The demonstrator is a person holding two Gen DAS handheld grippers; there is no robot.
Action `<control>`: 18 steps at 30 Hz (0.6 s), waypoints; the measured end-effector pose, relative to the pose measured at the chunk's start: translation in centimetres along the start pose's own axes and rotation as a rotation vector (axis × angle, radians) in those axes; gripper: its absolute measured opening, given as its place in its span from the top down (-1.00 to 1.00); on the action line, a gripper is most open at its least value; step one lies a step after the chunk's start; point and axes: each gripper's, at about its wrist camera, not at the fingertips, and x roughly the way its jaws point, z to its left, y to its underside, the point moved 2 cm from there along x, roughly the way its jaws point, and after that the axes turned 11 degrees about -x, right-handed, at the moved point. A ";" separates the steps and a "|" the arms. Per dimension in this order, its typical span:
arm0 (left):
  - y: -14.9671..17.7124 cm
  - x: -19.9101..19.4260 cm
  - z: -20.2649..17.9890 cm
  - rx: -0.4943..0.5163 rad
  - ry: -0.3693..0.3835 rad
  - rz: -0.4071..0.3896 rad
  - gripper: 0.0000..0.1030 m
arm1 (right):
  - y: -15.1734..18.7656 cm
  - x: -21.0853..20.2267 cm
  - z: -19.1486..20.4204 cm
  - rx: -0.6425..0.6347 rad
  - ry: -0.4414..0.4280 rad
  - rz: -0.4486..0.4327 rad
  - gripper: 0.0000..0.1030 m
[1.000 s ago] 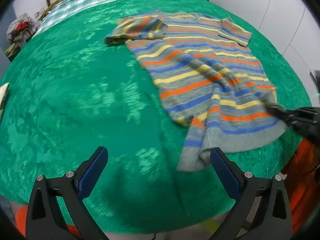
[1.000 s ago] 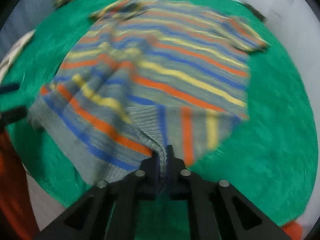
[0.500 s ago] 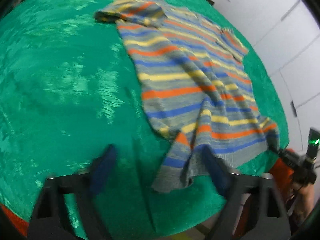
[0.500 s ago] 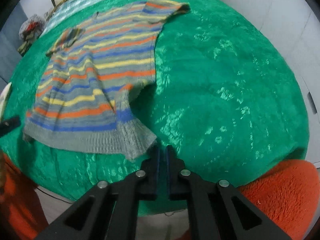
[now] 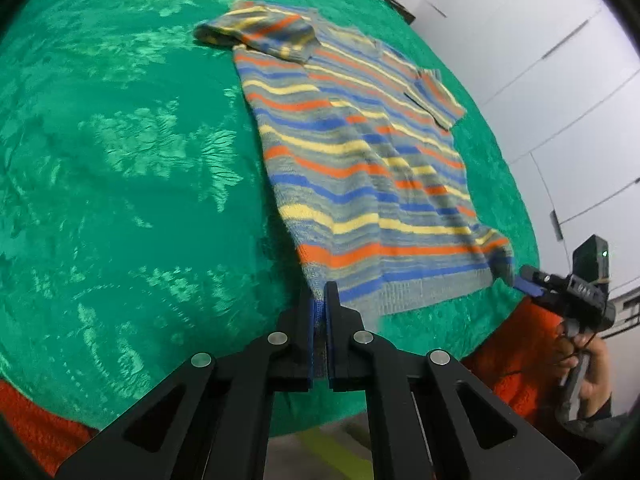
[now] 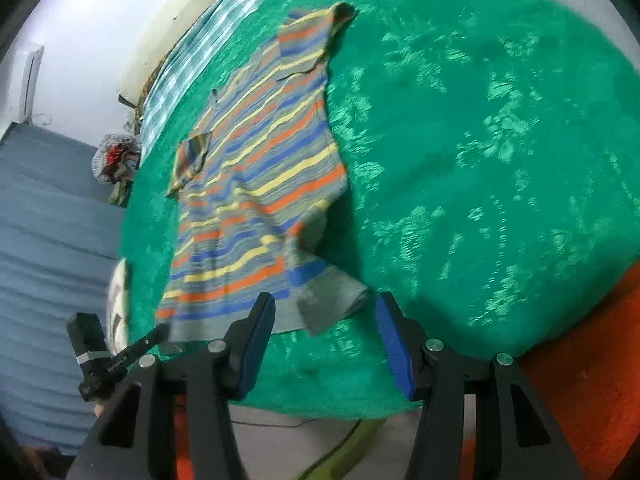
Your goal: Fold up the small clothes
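A small striped knit sweater (image 5: 360, 168), grey with orange, blue and yellow bands, lies spread on a green blanket (image 5: 120, 160). My left gripper (image 5: 319, 304) is shut on the sweater's near left hem corner. My right gripper (image 6: 326, 320) is open, its blue pads either side of the sweater's other hem corner (image 6: 332, 300), which lies loose and slightly folded on the blanket. The right gripper also shows in the left wrist view (image 5: 528, 284) just off that hem corner. The left gripper shows in the right wrist view (image 6: 160, 332) at the hem.
The blanket (image 6: 480, 160) covers a bed with a checked sheet (image 6: 200, 52) and pillow at its head. White cupboard doors (image 5: 540, 60) stand beyond the bed. An orange fuzzy cloth (image 6: 580, 340) hangs at the near edge. A clothes pile (image 6: 116, 160) sits beside the bed.
My left gripper moved in and shut on the left hem corner. My right gripper let go of the right hem corner and opened; the sweater now lies flatter.
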 end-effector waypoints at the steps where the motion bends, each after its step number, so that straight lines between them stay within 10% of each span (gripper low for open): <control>1: 0.0 0.1 0.1 -0.007 -0.001 0.003 0.95 | -0.1 0.5 0.8 -0.035 0.009 0.014 -0.13; 4: 0.3 0.9 0.3 0.005 -0.040 0.022 0.95 | -0.6 2.6 2.4 -0.106 0.062 0.010 -0.14; 6: 0.5 0.7 0.8 -0.004 -0.054 0.036 0.96 | -1.2 3.9 1.9 -0.139 0.135 0.031 0.77; 7: 0.5 0.1 1.2 -0.009 -0.056 0.034 0.96 | -1.3 3.9 1.3 -0.116 0.139 0.038 0.91; 14: 0.3 -4.3 2.9 -0.041 -0.043 0.025 0.97 | -1.9 -2.2 0.4 -0.019 0.014 0.032 0.92; 18: 1.5 -1.8 4.0 -0.014 -0.141 0.083 1.00 | -1.1 -0.3 -1.0 -0.027 0.125 0.114 0.92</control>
